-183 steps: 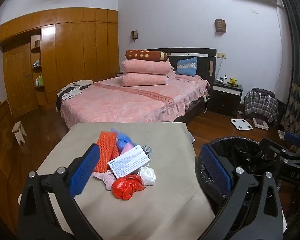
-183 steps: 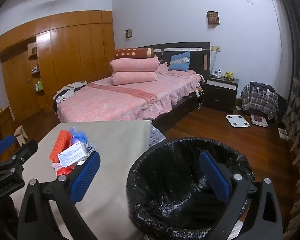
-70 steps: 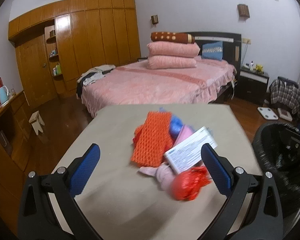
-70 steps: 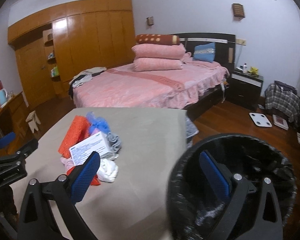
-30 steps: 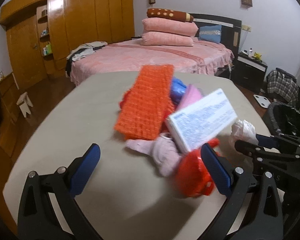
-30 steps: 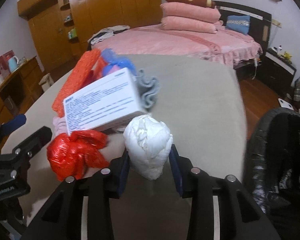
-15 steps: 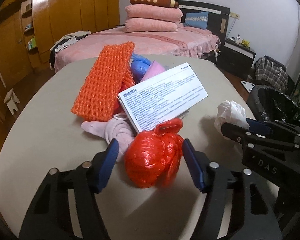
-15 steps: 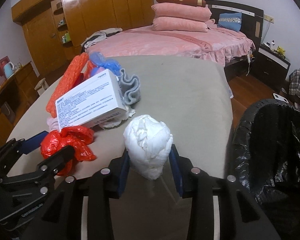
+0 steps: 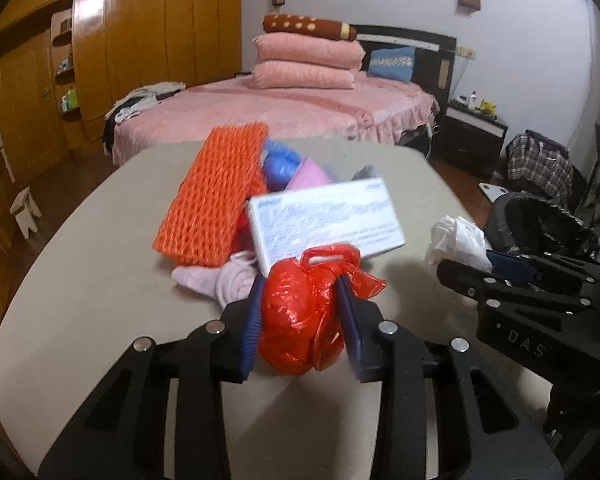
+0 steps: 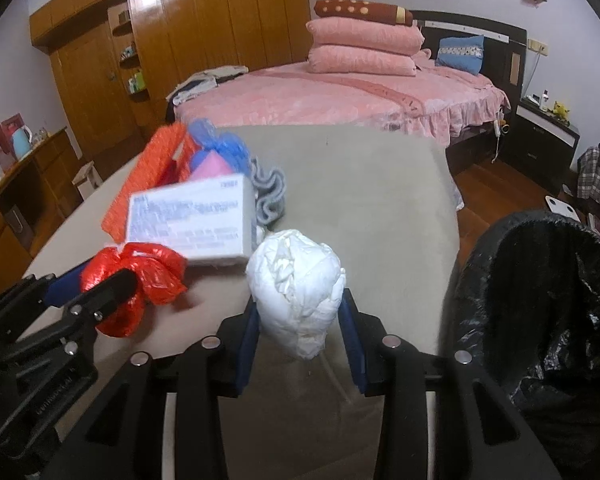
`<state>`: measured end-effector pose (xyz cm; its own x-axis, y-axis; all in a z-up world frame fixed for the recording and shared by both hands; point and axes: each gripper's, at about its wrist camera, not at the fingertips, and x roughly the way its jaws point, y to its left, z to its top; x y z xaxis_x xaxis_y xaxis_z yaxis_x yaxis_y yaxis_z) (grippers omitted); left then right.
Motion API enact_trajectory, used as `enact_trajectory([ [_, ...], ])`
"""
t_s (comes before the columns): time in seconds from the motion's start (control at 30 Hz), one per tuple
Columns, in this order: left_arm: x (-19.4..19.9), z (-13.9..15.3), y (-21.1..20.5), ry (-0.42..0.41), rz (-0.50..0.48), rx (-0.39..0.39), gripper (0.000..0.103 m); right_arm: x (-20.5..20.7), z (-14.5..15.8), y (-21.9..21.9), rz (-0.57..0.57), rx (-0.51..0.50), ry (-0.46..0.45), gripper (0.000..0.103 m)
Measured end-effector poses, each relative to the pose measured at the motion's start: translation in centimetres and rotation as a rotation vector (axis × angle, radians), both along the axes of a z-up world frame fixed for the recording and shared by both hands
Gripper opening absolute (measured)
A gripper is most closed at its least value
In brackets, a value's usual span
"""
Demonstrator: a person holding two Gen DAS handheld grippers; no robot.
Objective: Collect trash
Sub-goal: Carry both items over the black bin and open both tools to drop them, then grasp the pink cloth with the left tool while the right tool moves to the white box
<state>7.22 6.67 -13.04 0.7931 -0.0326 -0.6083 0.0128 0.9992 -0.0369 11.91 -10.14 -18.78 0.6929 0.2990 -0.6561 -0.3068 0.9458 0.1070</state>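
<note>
My left gripper (image 9: 300,312) is shut on a crumpled red plastic bag (image 9: 304,312) at the near side of a trash pile on the beige table (image 9: 100,280). My right gripper (image 10: 298,320) is shut on a white crumpled bag (image 10: 296,276) and holds it just above the table. The pile holds a white printed box (image 9: 324,220), orange foam netting (image 9: 216,196), a pink cloth (image 9: 228,280), a blue bag (image 9: 280,164) and a grey cloth (image 10: 270,192). The black-lined bin (image 10: 540,300) stands off the table's right edge.
A pink bed (image 10: 340,92) with stacked pillows lies behind the table. Wooden wardrobes (image 9: 120,60) line the left wall. A dark nightstand (image 9: 476,140) and a plaid bag (image 9: 540,168) sit at the right, on wooden floor.
My left gripper has closed on the red bag, which was between open jaws half a second ago. The right gripper still holds the white bag and has shifted little.
</note>
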Motion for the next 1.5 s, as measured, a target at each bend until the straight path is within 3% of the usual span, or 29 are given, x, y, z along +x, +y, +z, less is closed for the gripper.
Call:
enact_trajectory([
  [0.3,-0.3,3.3,-2.8,-0.065,-0.102,-0.048,0.034,-0.7,3.0,-3.2,-0.050,0.056,-0.043,0.038],
  [0.53,0.5,4.1,-5.7,-0.067,-0.162,-0.061,0.034,-1.7,4.4,-7.7,-0.144,0.077,-0.075,0.039],
  [1.03,3.6,5.4,-17.2,-0.055,-0.397,-0.092,0.035,-3.1,4.7,-18.6,-0.416,0.039,-0.093,0.040],
  [1.1,4.1,5.3,-18.7,-0.045,-0.433,-0.102,0.044,-3.1,4.9,-19.9,-0.452,0.035,-0.097,0.042],
  [1.13,4.2,5.3,-19.4,-0.045,-0.446,-0.107,0.047,-3.2,4.9,-20.7,-0.476,0.032,-0.100,0.046],
  [1.2,4.6,5.1,-19.7,-0.041,-0.455,-0.113,0.065,-3.2,4.9,-21.8,-0.506,0.028,-0.103,0.058],
  [1.33,4.7,4.7,-18.8,-0.048,-0.420,-0.101,0.076,-3.5,4.9,-23.1,-0.551,0.021,-0.117,0.081],
  [1.5,4.4,5.1,-15.4,-0.074,-0.317,-0.056,0.086,-3.3,5.0,-21.8,-0.536,0.030,-0.128,0.096],
])
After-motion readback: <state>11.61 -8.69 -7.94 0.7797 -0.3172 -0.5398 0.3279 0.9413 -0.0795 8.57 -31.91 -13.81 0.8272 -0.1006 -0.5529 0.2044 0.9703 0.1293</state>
